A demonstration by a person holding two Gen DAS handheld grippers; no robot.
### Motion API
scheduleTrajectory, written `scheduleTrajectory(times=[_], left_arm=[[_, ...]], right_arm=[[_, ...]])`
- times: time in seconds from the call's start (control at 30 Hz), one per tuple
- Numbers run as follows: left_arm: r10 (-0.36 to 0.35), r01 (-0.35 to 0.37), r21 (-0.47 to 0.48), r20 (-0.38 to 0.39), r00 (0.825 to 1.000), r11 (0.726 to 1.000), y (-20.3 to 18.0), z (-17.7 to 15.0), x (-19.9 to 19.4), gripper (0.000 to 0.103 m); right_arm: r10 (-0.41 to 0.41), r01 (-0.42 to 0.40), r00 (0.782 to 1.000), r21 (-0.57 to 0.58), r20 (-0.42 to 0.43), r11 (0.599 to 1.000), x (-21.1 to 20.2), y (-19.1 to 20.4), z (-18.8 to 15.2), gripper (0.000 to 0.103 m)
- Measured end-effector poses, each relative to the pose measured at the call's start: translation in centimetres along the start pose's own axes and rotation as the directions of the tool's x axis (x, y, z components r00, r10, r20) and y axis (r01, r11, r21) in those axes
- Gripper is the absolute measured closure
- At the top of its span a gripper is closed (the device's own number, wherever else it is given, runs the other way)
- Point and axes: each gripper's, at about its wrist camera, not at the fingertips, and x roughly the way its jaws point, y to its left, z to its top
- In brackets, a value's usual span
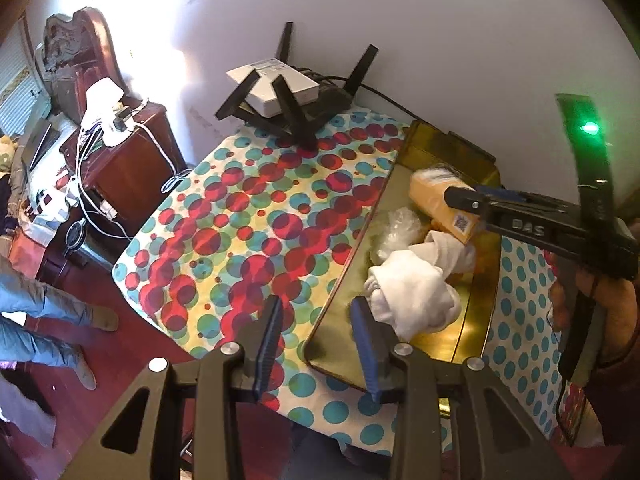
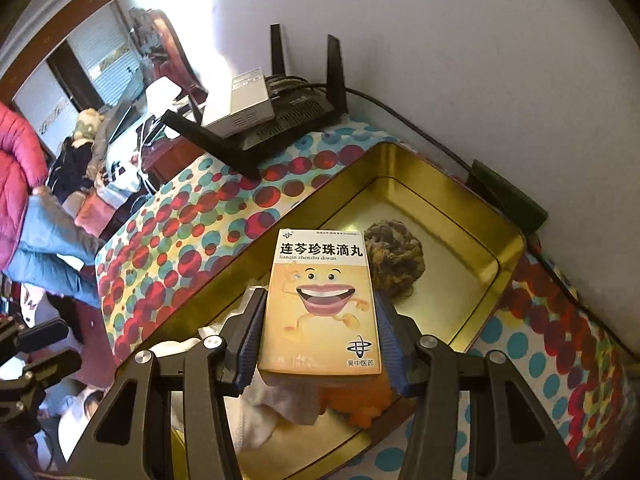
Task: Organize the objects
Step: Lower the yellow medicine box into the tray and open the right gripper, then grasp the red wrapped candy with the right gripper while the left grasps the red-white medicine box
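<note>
Right gripper (image 2: 320, 330): clamped on a yellow medicine box (image 2: 322, 300), pads pressed to both long sides, the box held face-up at the centre of the right wrist view and hanging over the near end of the gold tin tray (image 2: 514, 240); not yet set down. In the left wrist view the same box (image 1: 434, 196) shows at right of centre, above the tray's contents. Left gripper (image 1: 316, 336): jaws part-way apart with nothing between them, hovering low in the frame over the near corner of the tray (image 1: 340, 280). Already in the tray: rolled white socks (image 1: 412, 292) just ahead of the left fingers, a crumpled clear plastic bag (image 1: 394, 232) beyond them, a dark knobbly ball (image 2: 394, 260) toward the far end, and something orange (image 2: 360, 404) under the box, possibly a toy, too hidden to name. Spotted tablecloth (image 1: 248, 216): no loose items visible on it outside the tray. Router with white unit stacked on top (image 1: 288, 92), upper centre, stands against the wall, apparently not part of the sorting. Status, by judgement: most items gathered; the box remains to be lowered and released, after which little appears left.
</note>
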Motion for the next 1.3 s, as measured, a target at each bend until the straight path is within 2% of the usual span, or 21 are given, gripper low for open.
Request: scheduleTrajectory(times=[0.07, 0.27, 0.43, 0.6, 0.73, 0.9, 1.0, 1.1, 1.2, 1.27, 1.3], left_arm=[[-0.010, 0.010, 0.016, -0.002, 1.000, 1.000, -0.6, 0.3, 0.2, 0.067], [-0.059, 0.059, 0.092, -0.002, 0.998, 0.994, -3.7, 1.6, 1.0, 0.067], [-0.111, 0.110, 0.186, -0.002, 0.994, 0.976, -7.6, 2.4, 1.5, 0.067], [-0.152, 0.149, 0.262, -0.012, 0.988, 0.953, -11.4, 2.3, 1.9, 0.067], [-0.160, 0.156, 0.299, -0.011, 0.987, 0.941, -13.6, 1.8, 1.7, 0.067], [-0.156, 0.149, 0.319, -0.004, 0.988, 0.936, -15.2, 1.2, 1.3, 0.066], [-0.148, 0.142, 0.318, -0.006, 0.989, 0.937, -15.8, 0.7, 1.2, 0.065], [-0.139, 0.133, 0.311, -0.004, 0.990, 0.941, -16.3, 0.4, 1.1, 0.065], [-0.129, 0.123, 0.300, 0.000, 0.992, 0.946, -16.7, 0.0, 1.0, 0.065], [-0.122, 0.116, 0.292, 0.002, 0.992, 0.949, -16.9, -0.2, 0.9, 0.065], [-0.121, 0.115, 0.288, 0.002, 0.993, 0.951, -17.0, -0.3, 0.8, 0.065]], right_arm=[[0.029, -0.030, 0.999, 0.014, 0.031, 0.999, -1.0, -0.2, -0.4, 0.049], [0.012, -0.020, 0.989, 0.053, 0.146, 0.998, -6.0, -1.5, -2.6, 0.036], [-0.041, 0.025, 0.982, 0.088, 0.186, 0.996, -10.4, -4.9, -7.4, 0.036], [-0.198, 0.180, 0.974, 0.162, 0.107, 0.970, -14.0, -11.3, -14.1, 0.036], [-0.339, 0.315, 0.940, 0.285, 0.039, 0.905, -16.3, -16.7, -18.5, 0.036], [-0.432, 0.397, 0.902, 0.419, -0.015, 0.816, -17.8, -21.8, -22.3, 0.036], [-0.436, 0.406, 0.899, 0.435, -0.034, 0.804, -17.8, -23.0, -23.2, 0.036], [-0.422, 0.400, 0.906, 0.411, -0.040, 0.820, -17.2, -23.2, -23.3, 0.037], [-0.391, 0.378, 0.919, 0.385, -0.047, 0.842, -16.1, -23.7, -23.0, 0.047], [-0.364, 0.358, 0.930, 0.370, -0.058, 0.857, -15.4, -24.1, -22.9, 0.059], [-0.351, 0.350, 0.934, 0.362, -0.064, 0.864, -14.9, -24.2, -22.8, 0.059]])
